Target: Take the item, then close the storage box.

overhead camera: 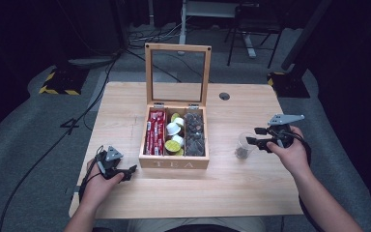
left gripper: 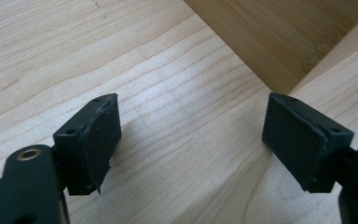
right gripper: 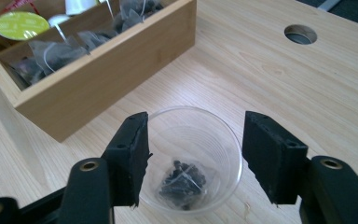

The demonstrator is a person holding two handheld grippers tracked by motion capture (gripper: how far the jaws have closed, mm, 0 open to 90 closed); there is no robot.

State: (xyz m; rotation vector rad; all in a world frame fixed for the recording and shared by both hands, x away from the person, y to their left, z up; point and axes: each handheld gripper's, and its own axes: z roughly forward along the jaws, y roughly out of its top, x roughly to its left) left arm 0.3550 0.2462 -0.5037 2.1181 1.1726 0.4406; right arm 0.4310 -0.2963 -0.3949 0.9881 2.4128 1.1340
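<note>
Right gripper view recorded a pyramid tea bag (right gripper: 182,181) lying at the bottom of a clear plastic cup (right gripper: 191,158), which stood upright on the wooden table (right gripper: 279,93) just beside the tea box (right gripper: 107,79). The right gripper (right gripper: 193,156) hovered over the cup's rim, jaws spread and clear of the bag, a placing that read as a drop just made into the cup. The box's near compartment held more dark tea bags (right gripper: 56,53), the likely source. In the high view the box lid (overhead camera: 177,72) stood open and upright; red sachets (overhead camera: 155,130) and capsules (overhead camera: 175,130) filled the other compartments. The left gripper (overhead camera: 125,171) rested near the box's front left corner, jaws apart on nothing, clear of the work. A cable hole (overhead camera: 224,96) lay well apart. Nothing obstructed the cup.
</note>
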